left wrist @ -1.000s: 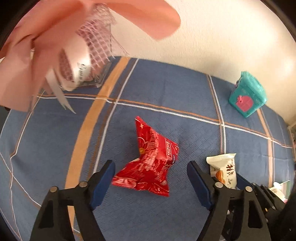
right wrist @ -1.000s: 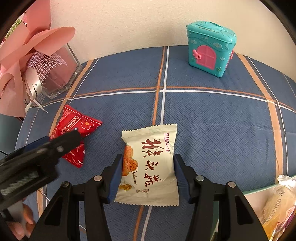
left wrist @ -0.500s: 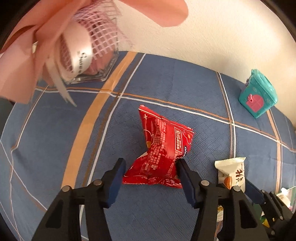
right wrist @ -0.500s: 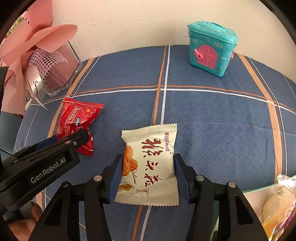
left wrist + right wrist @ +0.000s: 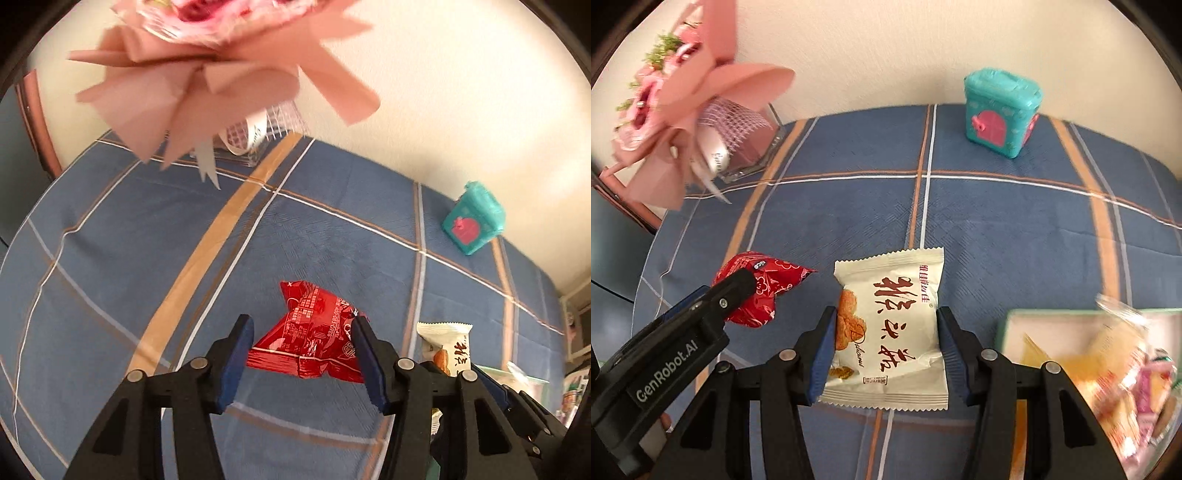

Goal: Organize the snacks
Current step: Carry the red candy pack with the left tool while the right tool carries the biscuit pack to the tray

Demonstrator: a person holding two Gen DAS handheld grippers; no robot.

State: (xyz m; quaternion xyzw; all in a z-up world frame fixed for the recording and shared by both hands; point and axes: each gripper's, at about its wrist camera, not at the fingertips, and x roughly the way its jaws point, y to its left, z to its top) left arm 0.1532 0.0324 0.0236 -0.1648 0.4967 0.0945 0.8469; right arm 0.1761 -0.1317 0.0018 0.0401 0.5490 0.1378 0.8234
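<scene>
In the left wrist view, the left claw (image 5: 302,360) sits at the lower centre of the frame, its jaws closing, with the blue pads pinching a red snack packet (image 5: 314,339) that crumples between them. The packet appears lifted off the blue plaid tablecloth (image 5: 147,258) that covers the counter. At the lower right of this view the white snack packet (image 5: 447,347) with red Chinese lettering shows just past the claw's right finger.

In the right wrist view, the right claw (image 5: 886,352) occupies the lower centre and pinches that white snack packet (image 5: 894,325) by its two long edges, the pads pressed against the wrapper. The red snack packet (image 5: 764,291) is at centre left, beside the white one and apart from it, with the black body of the left claw (image 5: 737,290) over it. At the lower right lies a green-rimmed tray (image 5: 1008,325) holding blurred yellow and pink wrapped snacks.

A teal toy house (image 5: 1001,110) with a pink door stands on the cloth at the upper right, near the wall. A pink paper-wrapped bouquet (image 5: 683,110) fills the upper left, set in a clear container (image 5: 750,162).
</scene>
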